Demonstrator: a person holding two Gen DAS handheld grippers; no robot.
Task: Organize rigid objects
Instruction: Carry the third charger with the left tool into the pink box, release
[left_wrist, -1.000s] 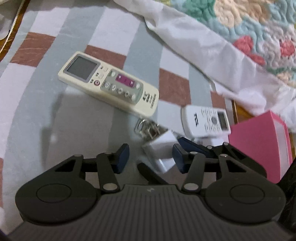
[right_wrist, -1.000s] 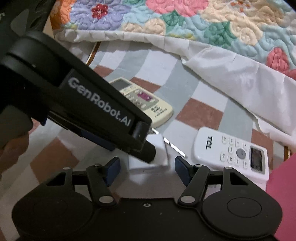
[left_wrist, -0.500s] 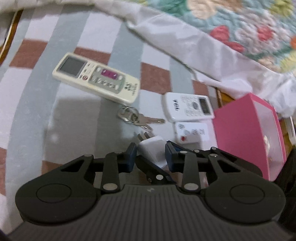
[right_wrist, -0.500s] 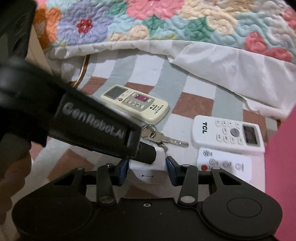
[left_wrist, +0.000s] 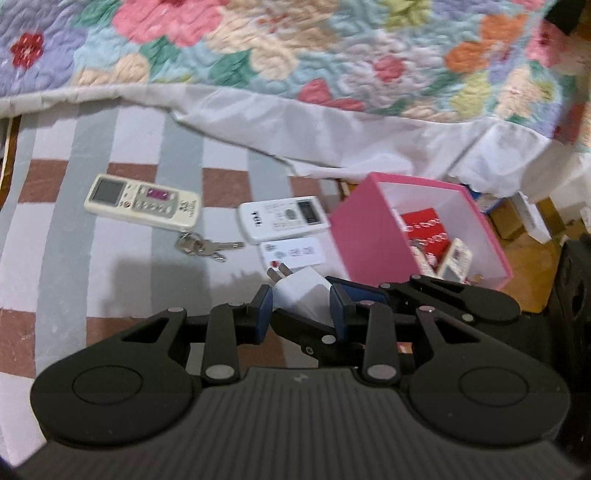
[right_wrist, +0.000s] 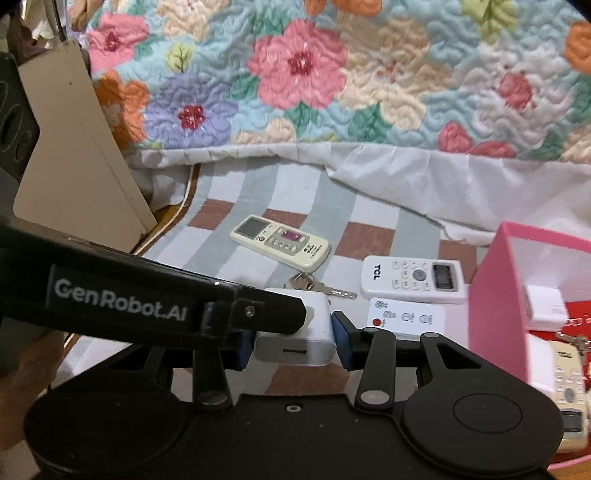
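both grippers clamp the same white charger (left_wrist: 303, 291), which hangs above the checked cloth (left_wrist: 74, 258) rather than resting on it. in the left wrist view the left gripper (left_wrist: 301, 314) has its blue pads pressed against the two sides of the charger, whose two metal prongs point up and away toward the small white remote (left_wrist: 291, 253). in the right wrist view the right gripper (right_wrist: 293, 339) squeezes the charger across its width, the port side facing the camera, while one black finger of the left gripper crosses in from the left and lies against the charger's top. on the cloth beyond lie a cream remote (left_wrist: 142, 201), a bunch of keys (left_wrist: 201, 246) just below its end, and a white tcl remote (right_wrist: 413, 278) with the small white remote touching its near edge. the pink box (left_wrist: 369, 229) stands open just to the right of the remotes, holding a red packet (left_wrist: 424, 230), a white block (right_wrist: 545, 304) and another cream remote (right_wrist: 567, 387). a flowered quilt (right_wrist: 314, 74) with a white hem drapes over the far edge of the cloth.
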